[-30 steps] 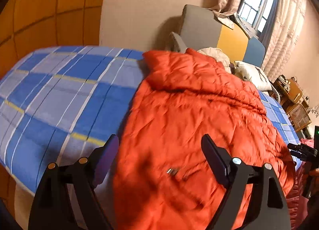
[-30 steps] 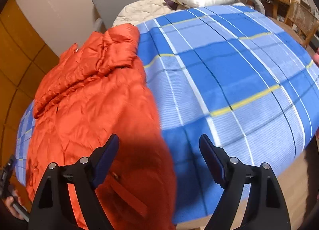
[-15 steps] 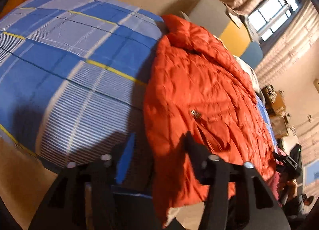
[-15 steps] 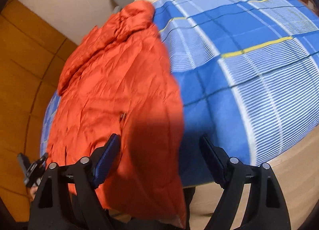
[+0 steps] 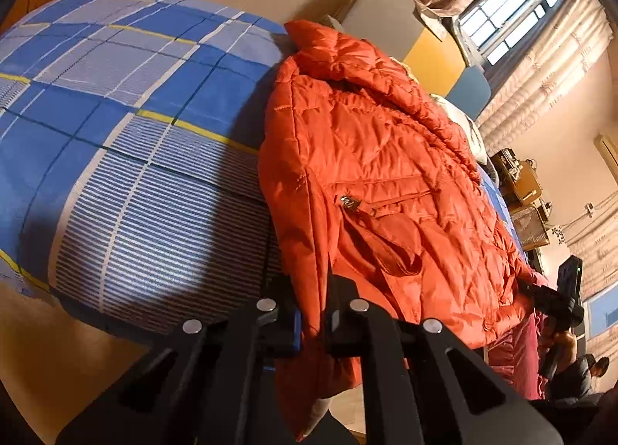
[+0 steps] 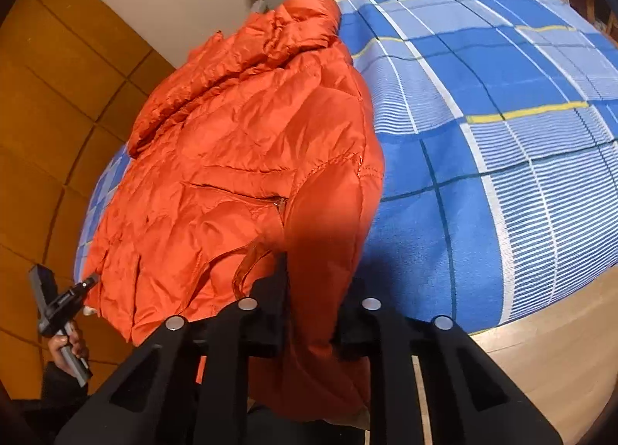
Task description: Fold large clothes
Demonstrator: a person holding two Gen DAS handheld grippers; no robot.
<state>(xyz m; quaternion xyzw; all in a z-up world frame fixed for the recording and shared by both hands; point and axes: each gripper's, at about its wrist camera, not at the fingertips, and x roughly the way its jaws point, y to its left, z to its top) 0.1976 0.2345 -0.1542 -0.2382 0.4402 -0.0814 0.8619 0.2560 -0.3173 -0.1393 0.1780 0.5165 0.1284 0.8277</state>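
A: The blue checked bed sheet point(image 5: 116, 143) carried the puffy orange quilted jacket point(image 5: 378, 159), hem hanging over the bed edge.

B: Yes. The left gripper point(image 5: 311, 323) was pinching one hem corner; the right gripper point(image 6: 309, 323) was closing on the other, probably for lifting it to fold.

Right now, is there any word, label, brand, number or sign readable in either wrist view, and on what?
None can be read.
Orange jacket: no lettering shows; its zipper pull is too small to tell.
Checked bedspread: pattern only, no text.
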